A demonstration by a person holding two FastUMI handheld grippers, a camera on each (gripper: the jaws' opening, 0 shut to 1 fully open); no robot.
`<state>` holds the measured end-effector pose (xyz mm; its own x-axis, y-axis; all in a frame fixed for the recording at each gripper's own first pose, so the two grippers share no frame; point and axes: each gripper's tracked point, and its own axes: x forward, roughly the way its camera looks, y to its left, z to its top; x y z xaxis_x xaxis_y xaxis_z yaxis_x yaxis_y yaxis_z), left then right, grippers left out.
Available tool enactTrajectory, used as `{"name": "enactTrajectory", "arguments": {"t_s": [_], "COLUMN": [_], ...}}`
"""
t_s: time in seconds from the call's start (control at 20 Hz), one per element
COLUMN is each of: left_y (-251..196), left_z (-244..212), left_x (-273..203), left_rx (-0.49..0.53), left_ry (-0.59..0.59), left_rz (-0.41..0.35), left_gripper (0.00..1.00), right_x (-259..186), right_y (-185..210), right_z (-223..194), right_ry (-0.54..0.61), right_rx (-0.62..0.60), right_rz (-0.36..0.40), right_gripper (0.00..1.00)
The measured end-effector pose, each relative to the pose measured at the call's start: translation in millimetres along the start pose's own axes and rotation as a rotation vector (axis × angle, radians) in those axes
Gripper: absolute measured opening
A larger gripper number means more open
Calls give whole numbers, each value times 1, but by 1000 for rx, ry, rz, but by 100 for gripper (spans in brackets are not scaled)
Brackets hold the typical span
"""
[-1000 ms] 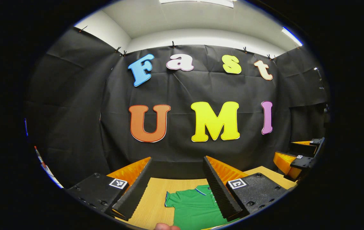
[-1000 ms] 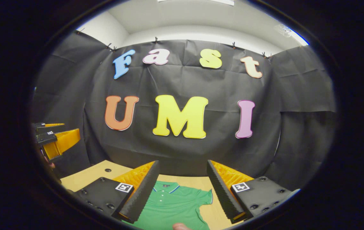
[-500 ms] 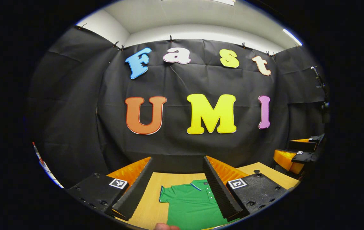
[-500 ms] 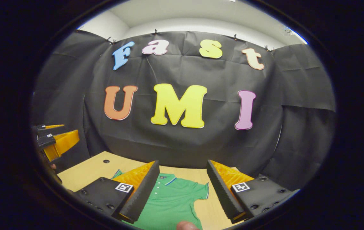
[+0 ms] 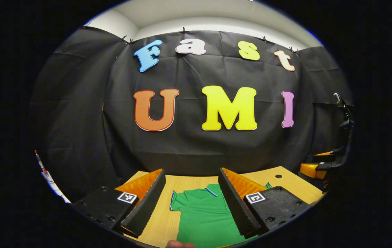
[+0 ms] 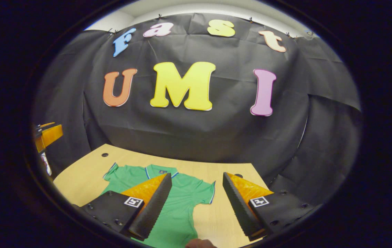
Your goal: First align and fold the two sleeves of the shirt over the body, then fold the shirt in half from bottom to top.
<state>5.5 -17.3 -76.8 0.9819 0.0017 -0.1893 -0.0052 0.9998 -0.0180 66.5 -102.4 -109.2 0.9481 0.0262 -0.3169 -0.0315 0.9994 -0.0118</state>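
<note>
Left gripper (image 5: 191,198): jaws spread wide, nothing between them, held above the table (image 5: 154,220). Through the gap, the green shirt (image 5: 202,217) lies flat, collar at 12 o'clock, hem running toward 6 o'clock under the camera. One short sleeve (image 5: 177,204) sticks out toward 10 o'clock, just inside this gripper's near finger line.

Right gripper (image 6: 197,198): also wide, empty, above the table. Shirt (image 6: 168,199) sits from 12 toward 9 o'clock of it; the other sleeve (image 6: 207,193) lies dead ahead at 12 o'clock, between the fingers.

Long axis of shirt: collar-to-hem, roughly in line with both grippers' forward direction. Both sleeves unfolded, lying out flat.

Judgement: each gripper sits nearer its own side's sleeve; neither touches cloth yet. Next move likely calls for dropping onto the sleeve edges and drawing them inward across the body.
</note>
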Motion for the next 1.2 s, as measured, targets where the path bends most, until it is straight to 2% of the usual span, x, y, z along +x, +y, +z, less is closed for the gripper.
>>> {"name": "enactTrajectory", "arguments": {"t_s": [0.15,0.3,0.45,0.65,1.0,1.2], "left_y": [1,4,0,-8,-7,-2], "left_z": [-1,-6,-20,-32,-40,-72], "left_x": [0,4,12,30,48,45], "left_rx": [9,17,-30,-27,-21,-27], "left_ry": [12,36,89,153,171,247], "left_rz": [6,22,46,58,93,136], "left_gripper": [98,99,98,99,99,99], "right_x": [40,79,121,182,251,287], "right_y": [-22,-28,-35,-47,-58,-64], "right_z": [-17,-38,-66,-103,-156,-173], "right_ry": [53,114,178,250,346,363], "right_rx": [-10,-9,26,52,118,151], "right_rz": [-9,24,38,9,11,4], "right_gripper": [96,95,96,95,96,96]}}
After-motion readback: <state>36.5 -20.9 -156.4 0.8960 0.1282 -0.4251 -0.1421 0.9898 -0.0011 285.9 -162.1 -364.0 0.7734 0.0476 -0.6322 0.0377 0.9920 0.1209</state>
